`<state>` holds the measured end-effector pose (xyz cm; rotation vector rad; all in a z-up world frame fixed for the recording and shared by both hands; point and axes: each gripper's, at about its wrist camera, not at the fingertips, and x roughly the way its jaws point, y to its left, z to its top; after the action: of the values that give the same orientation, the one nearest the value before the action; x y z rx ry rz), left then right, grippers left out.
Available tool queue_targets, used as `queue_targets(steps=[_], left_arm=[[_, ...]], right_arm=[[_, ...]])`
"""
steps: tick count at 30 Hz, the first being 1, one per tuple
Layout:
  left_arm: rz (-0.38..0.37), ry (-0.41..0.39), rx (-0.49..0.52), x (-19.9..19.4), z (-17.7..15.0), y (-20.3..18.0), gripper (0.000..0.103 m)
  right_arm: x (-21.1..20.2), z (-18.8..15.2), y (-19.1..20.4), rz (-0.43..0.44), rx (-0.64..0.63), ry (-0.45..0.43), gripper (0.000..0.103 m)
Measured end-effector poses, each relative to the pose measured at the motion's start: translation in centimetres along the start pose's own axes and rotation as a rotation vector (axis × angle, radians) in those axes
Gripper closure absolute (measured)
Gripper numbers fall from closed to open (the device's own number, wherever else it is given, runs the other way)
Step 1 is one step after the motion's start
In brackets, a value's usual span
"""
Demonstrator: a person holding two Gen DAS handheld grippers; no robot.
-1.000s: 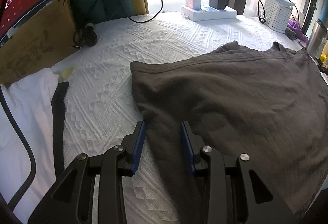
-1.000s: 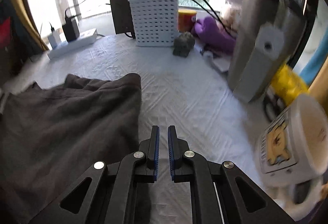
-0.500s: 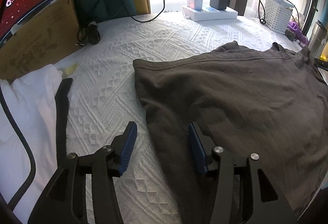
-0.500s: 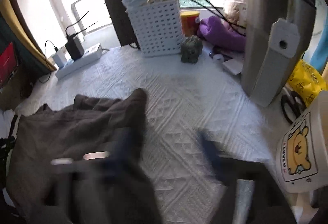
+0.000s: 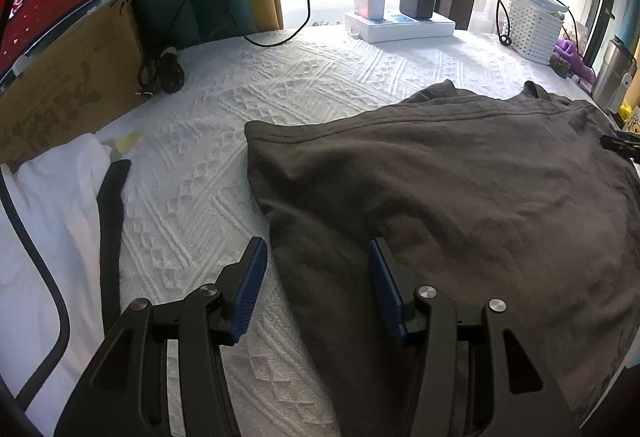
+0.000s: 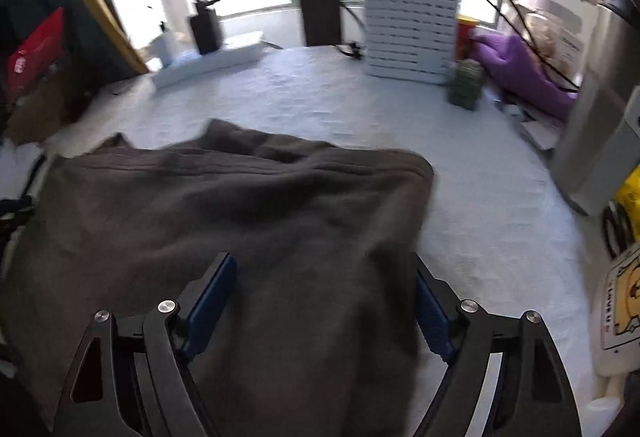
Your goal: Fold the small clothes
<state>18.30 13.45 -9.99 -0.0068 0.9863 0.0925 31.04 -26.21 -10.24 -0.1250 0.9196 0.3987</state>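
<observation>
A: Brown soft-knit garment [image 5: 460,189] lies spread on the white quilted cover [image 5: 312,85], stitched hem along its far edge.
B: Grippers?
A: Left gripper [image 5: 318,285] has jaws apart, straddling the garment's left edge, pads not pressing. Right gripper [image 6: 324,301] has just opened wide, then eased in slightly; cloth between the jaws, no squeeze.
B: Room?
A: Bare quilt beyond the hem; white slatted basket [image 6: 412,29] and power strip [image 5: 400,25] at the far edge.

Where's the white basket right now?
The white basket sits at the far edge of the bed by the window in the right wrist view, just left of the purple cloth; in the left wrist view it is at far right.
</observation>
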Motion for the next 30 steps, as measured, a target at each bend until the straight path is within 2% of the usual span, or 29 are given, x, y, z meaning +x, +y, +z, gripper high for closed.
queue_targets(steps=[3, 5, 8, 9, 13, 17, 20, 23, 24, 25, 26, 27, 30], left_arm=[[0.003, 0.005, -0.007, 0.2, -0.1, 0.2, 0.050], [0.001, 0.008, -0.009, 0.3, -0.2, 0.3, 0.050], [-0.003, 0.007, -0.008, 0.5, -0.2, 0.3, 0.050], [-0.003, 0.006, -0.007, 0.5, -0.2, 0.2, 0.050], [-0.008, 0.002, -0.010, 0.4, -0.2, 0.3, 0.050], [-0.010, 0.007, -0.016, 0.3, -0.5, 0.5, 0.050], [-0.011, 0.005, -0.016, 0.3, -0.5, 0.6, 0.048], [-0.016, 0.000, -0.017, 0.3, -0.5, 0.7, 0.048], [-0.018, -0.002, -0.018, 0.2, -0.6, 0.8, 0.048], [-0.018, -0.002, -0.018, 0.2, -0.6, 0.7, 0.048], [-0.018, -0.002, -0.017, 0.2, -0.7, 0.7, 0.048], [-0.016, -0.001, -0.018, 0.1, -0.7, 0.7, 0.047], [-0.014, 0.001, -0.029, 0.2, -0.8, 0.8, 0.047]], right_arm=[[-2.1, 0.3, 1.1, 0.062, -0.021, -0.048, 0.019], [-3.7, 0.4, 2.4, 0.157, -0.061, -0.071, 0.019], [-4.4, 0.1, 4.9, 0.260, -0.139, -0.048, 0.019], [-4.4, -0.2, 5.9, 0.265, -0.163, -0.037, 0.019], [-3.2, -1.3, 8.1, 0.245, -0.175, 0.024, 0.019], [-4.8, -1.9, 7.9, 0.216, -0.126, -0.026, 0.019], [-5.9, -1.1, 6.7, 0.127, -0.114, -0.088, 0.019], [-5.0, 0.2, 4.6, 0.045, -0.106, -0.085, 0.019], [-4.6, 0.5, 4.1, 0.050, -0.111, -0.079, 0.023], [-3.9, 0.8, 3.9, 0.057, -0.125, -0.066, 0.040], [-3.3, 1.1, 4.0, 0.060, -0.146, -0.049, 0.046], [-2.9, 1.2, 4.2, 0.063, -0.163, -0.036, 0.050], [-1.1, 1.5, 5.3, 0.098, -0.228, 0.012, 0.050]])
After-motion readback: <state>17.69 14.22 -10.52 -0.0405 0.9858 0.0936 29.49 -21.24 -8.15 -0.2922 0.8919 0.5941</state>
